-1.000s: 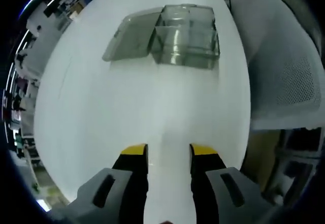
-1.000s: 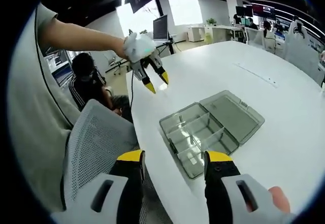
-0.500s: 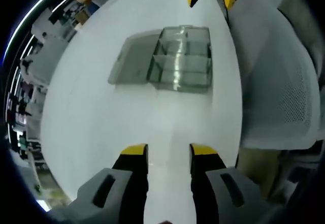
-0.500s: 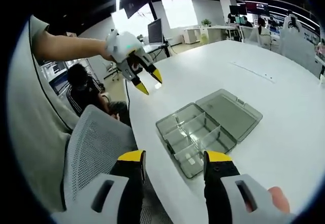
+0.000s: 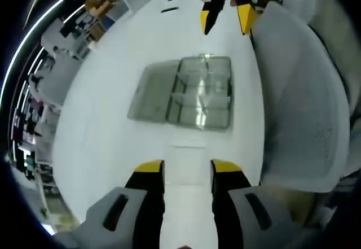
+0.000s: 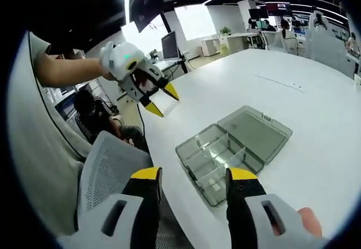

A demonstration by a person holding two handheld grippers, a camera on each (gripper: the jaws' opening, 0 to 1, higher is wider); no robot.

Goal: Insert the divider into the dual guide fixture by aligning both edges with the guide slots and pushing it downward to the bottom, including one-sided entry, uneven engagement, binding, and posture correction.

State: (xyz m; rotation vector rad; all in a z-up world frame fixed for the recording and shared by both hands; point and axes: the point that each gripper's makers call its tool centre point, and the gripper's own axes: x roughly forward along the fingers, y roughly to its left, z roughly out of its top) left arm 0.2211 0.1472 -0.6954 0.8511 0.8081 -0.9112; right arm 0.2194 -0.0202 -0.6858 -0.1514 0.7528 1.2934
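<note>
A clear plastic compartment box (image 5: 204, 92) lies on the white table (image 5: 113, 130), its lid (image 5: 153, 94) folded open flat beside it. Thin clear partitions stand inside the tray. My left gripper (image 5: 186, 169) hovers above the table short of the box, jaws open with nothing between them. My right gripper (image 5: 225, 17) hangs beyond the box's far side, yellow tips apart. In the right gripper view, the box (image 6: 220, 161) sits just ahead of my open right gripper (image 6: 194, 175). The left gripper (image 6: 161, 101) is held in the air beyond it by a hand.
A white mesh chair (image 5: 307, 108) stands against the table edge beside the box, and shows as the chair (image 6: 107, 173) in the right gripper view. A seated person (image 6: 93, 110) is behind it. Desks and monitors (image 6: 169, 46) fill the room's background.
Both hands have shifted. The left gripper has risen, so the box sits nearer the view's middle and the right gripper's tips have come in at the top. Both stay open.
</note>
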